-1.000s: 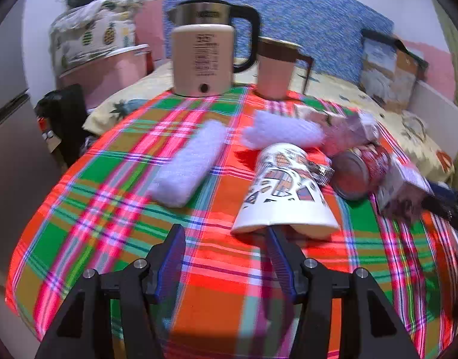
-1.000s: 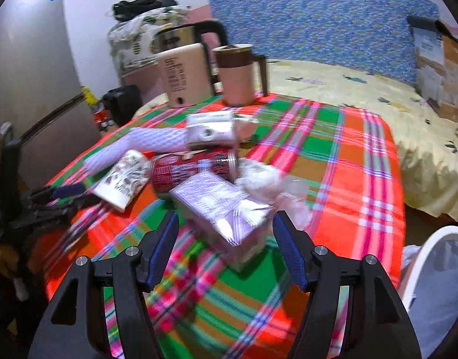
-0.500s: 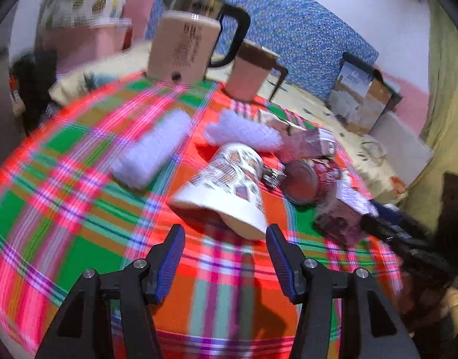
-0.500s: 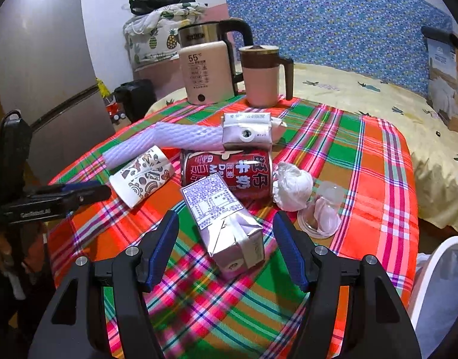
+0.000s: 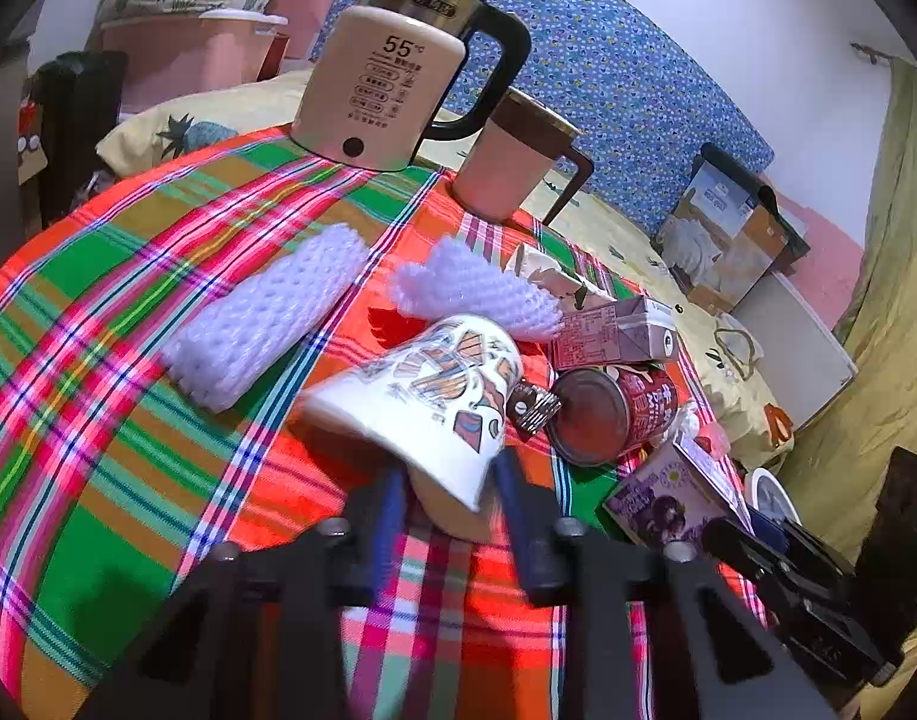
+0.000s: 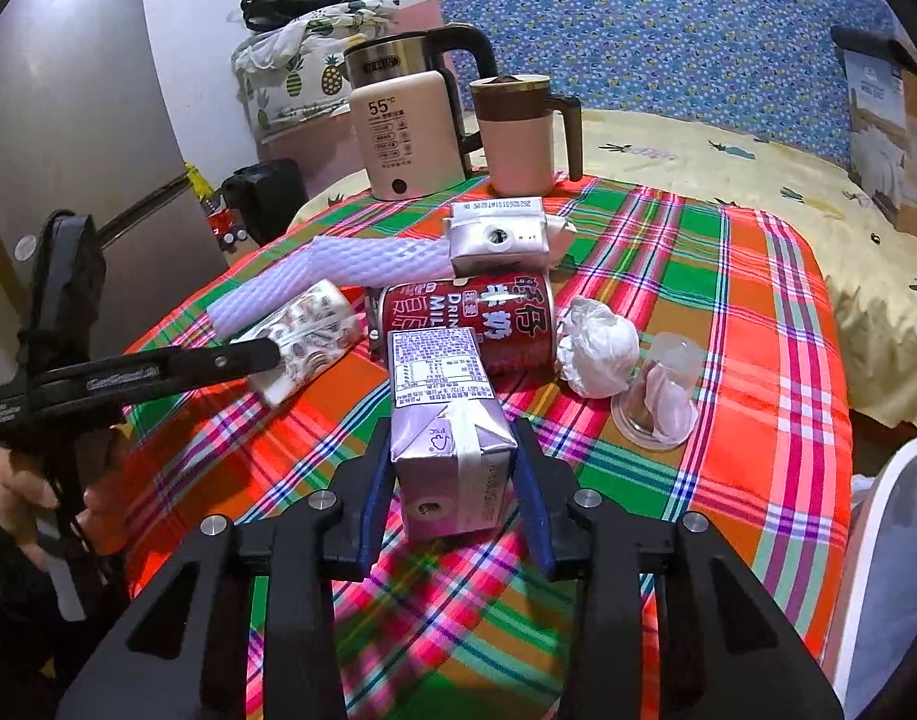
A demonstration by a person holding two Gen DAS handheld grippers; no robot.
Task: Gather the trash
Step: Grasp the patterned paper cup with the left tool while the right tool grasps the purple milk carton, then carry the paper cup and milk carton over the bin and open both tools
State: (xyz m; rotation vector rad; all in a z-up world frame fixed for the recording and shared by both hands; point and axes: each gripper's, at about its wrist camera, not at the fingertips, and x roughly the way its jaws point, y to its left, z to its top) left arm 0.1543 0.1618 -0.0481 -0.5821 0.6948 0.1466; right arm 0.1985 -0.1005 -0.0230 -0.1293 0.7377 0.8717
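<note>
A cream electric kettle (image 6: 407, 138) with a steel top and black handle is seen at the far edge of the worktop, which is covered by a bright plaid cloth (image 6: 752, 324). Just beside it a pink lidded mug (image 6: 521, 132) with a brown handle is stood upright. Behind them a bed with a yellow printed sheet (image 6: 686, 162) is backed by a blue patterned panel (image 6: 638, 24). What may be a refrigerator (image 6: 68, 90) is seen at the left.

Plaid red-green tablecloth (image 6: 752, 300), red can (image 6: 464, 318), purple carton (image 6: 452, 438).
</note>
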